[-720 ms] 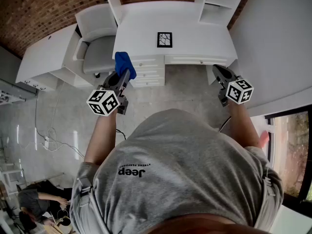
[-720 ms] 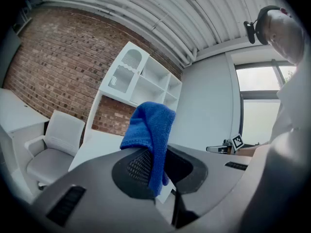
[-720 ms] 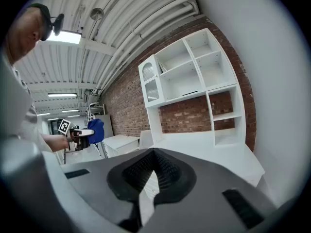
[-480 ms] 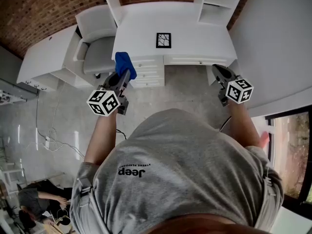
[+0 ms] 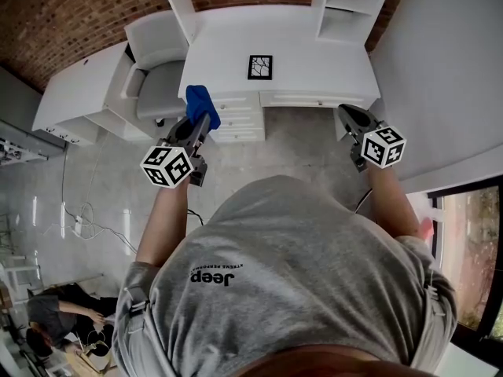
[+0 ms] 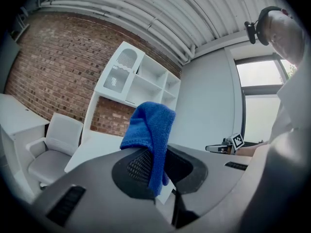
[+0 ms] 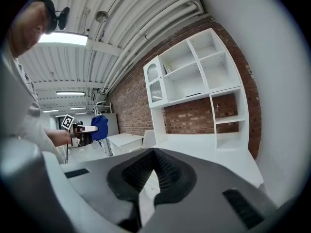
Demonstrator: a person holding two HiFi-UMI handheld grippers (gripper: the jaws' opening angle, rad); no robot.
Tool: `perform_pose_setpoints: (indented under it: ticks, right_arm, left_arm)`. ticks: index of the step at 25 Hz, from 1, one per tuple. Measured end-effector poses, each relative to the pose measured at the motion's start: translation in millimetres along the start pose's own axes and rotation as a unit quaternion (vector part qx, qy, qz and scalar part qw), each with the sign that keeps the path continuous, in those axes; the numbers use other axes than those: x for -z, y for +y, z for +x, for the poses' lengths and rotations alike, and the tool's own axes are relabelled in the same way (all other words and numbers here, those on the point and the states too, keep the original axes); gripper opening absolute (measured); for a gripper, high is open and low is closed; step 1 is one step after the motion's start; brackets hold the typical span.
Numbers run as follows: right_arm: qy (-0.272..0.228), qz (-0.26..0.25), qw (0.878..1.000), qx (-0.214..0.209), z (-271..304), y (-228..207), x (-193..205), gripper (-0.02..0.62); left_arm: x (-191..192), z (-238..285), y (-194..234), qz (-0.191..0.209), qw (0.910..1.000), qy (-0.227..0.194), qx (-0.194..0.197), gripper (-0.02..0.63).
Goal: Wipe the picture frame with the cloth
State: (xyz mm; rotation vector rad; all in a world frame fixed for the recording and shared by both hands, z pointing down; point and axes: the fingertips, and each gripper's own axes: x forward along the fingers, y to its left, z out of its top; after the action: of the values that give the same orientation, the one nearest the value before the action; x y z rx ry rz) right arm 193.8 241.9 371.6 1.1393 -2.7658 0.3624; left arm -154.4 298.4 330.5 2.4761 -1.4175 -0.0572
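Left gripper (image 5: 202, 122) tight on cloth (image 5: 200, 100); picture frame (image 5: 261, 67) seemingly flat on desk (image 5: 314, 61).

Home office: white desk (image 5: 314, 61), shelves (image 7: 187, 81)

Your head view is bright and evenly lit, with only soft shadows. The white desk (image 5: 314, 61) is close to washed out, and the glossy floor (image 5: 94, 187) throws back pale streaks at the left. Daylight comes in at the window (image 5: 471, 242) on the right edge. Both gripper views bend straight lines hard and go black in the corners. In your left gripper view the window is blown white, the cloth (image 6: 150, 125) stays sharp, and the dark foreground goes soft. In your right gripper view a ceiling light (image 7: 63, 39) glares.
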Motion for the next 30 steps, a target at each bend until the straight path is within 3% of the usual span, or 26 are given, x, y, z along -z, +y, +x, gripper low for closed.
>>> perform_pose_setpoints:
  ticks: [17,25,30]
  right_arm:
    - [-0.007,0.033,0.999,-0.019,-49.3,-63.6,29.2,0.015]
    - [-0.001,0.04,0.999,-0.007,-35.2,-76.0,31.6,0.015]
    - [0.009,0.033,0.999,0.009,-5.3,-77.9,23.0,0.015]
  left_arm:
    - [21.3,56.7,-72.3,0.002,0.9998,0.021,0.004,0.055]
    - [22.1,80.8,-54.1,-0.004,0.9995,0.026,0.018,0.055]
    - [17.2,100.6,-15.5,-0.015,0.999,0.023,0.036,0.055]
